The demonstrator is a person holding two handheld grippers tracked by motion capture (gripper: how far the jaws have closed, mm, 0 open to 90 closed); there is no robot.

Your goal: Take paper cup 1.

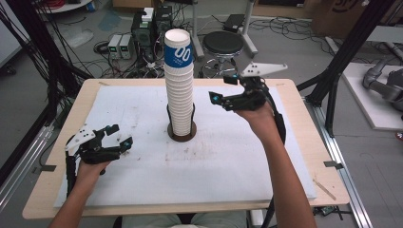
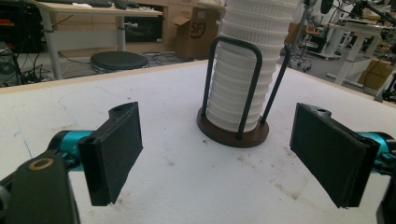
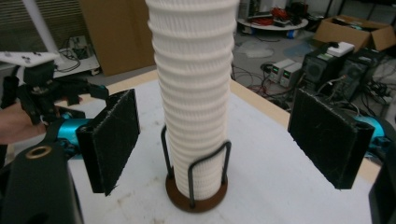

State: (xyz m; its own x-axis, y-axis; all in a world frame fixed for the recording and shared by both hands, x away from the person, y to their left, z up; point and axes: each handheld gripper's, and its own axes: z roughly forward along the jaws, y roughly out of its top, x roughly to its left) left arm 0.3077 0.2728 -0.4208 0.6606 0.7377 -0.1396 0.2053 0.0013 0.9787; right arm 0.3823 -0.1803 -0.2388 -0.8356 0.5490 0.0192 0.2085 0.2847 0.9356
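The cup stack (image 1: 179, 90) stands upright in its wire holder (image 1: 181, 127) at the centre of the worktop (image 1: 294, 156), long axis vertical. The right gripper (image 1: 223, 90) is raised just to the stack's right, fingers (image 3: 112, 140) spread and empty, facing its upper half. It is the nearer hand. The left gripper (image 1: 119, 135) rests low, well apart, fingers (image 2: 114, 151) spread and empty.

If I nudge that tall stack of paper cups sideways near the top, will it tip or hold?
The cup stack would probably sway: it rises far above the wire holder, which braces just its bottom. The round base looks small for that height, so holder and all might tip. The ribbed paper cups look light and crushable; the open right gripper should close gently.
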